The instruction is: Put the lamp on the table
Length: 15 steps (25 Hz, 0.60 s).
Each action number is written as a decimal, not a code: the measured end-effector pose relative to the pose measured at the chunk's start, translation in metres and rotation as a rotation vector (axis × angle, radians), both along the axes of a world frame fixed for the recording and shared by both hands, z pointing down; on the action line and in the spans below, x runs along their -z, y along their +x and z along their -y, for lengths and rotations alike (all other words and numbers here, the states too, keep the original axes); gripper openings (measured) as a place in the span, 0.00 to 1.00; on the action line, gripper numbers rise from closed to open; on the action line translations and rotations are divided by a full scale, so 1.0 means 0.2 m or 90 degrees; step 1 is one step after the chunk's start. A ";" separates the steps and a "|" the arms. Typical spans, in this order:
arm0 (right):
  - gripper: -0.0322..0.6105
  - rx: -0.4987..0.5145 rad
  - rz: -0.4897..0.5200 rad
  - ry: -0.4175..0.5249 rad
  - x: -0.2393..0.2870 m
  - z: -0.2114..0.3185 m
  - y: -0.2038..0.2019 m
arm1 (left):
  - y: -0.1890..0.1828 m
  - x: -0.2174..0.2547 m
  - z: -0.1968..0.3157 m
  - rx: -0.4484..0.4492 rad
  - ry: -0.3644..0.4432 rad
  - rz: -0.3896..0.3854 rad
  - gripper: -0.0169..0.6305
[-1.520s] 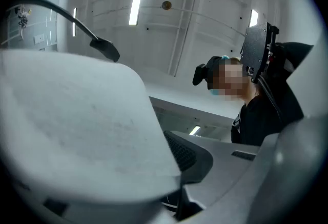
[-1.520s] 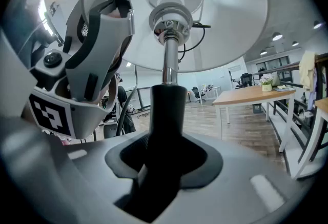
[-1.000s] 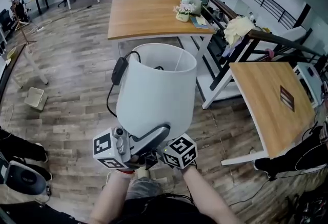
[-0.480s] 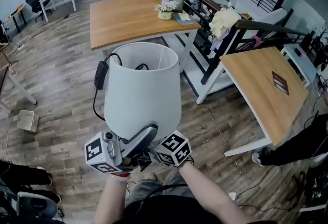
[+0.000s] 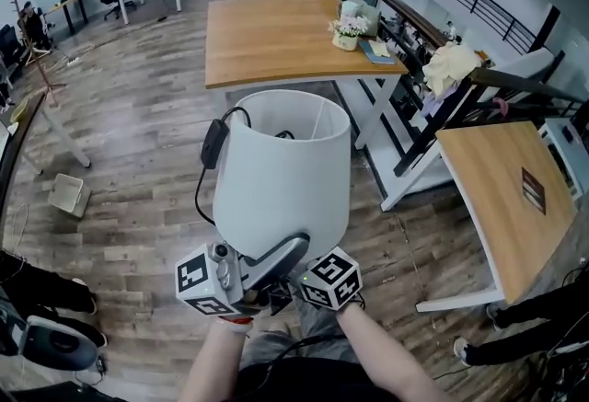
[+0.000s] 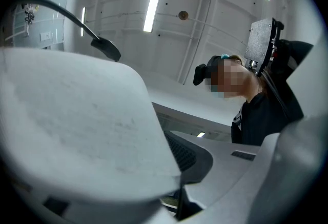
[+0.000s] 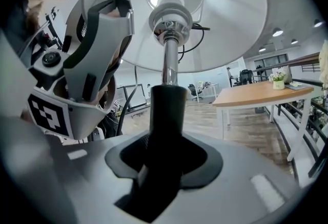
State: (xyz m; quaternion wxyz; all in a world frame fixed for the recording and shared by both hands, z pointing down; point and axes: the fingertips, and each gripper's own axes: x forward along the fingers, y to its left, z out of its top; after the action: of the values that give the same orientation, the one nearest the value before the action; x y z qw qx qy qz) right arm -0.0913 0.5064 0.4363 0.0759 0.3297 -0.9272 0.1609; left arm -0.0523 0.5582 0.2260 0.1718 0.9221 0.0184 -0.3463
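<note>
**A:** What do your jaws have?

**B:** My right gripper is clamped on the lamp, with both jaws closed round its dark stem below the chrome rod. My left gripper sits just left of that. Its jaws are pressed onto the lower edge of the white shade, and one padded jaw lies flat against the fabric.

**A:** So where is the lamp?

**B:** It's in the air in front of me, carried by both grippers above the plank floor. It isn't on any table. The shade's open top points away from me.

**A:** Is anything hanging off it?

**B:** A black cord loops down the lamp's left side, and there's a black block on it near the shade's top rim.

**A:** What's around the lamp?

**B:** To its left a small pale bin lies on the floor, well apart from it. To its right stands a wooden table. Beyond the lamp there's a larger wooden table, with a flower pot near its right edge.
</note>
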 end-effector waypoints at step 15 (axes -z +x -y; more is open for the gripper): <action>0.31 0.046 -0.008 0.026 0.03 0.85 0.18 | 0.17 0.01 0.84 0.029 0.000 -0.009 0.07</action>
State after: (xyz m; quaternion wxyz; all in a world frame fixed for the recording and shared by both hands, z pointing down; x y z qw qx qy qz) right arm -0.0559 0.3357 0.4312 0.0808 0.2986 -0.9410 0.1373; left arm -0.0179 0.3896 0.2239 0.1636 0.9197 -0.0016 -0.3570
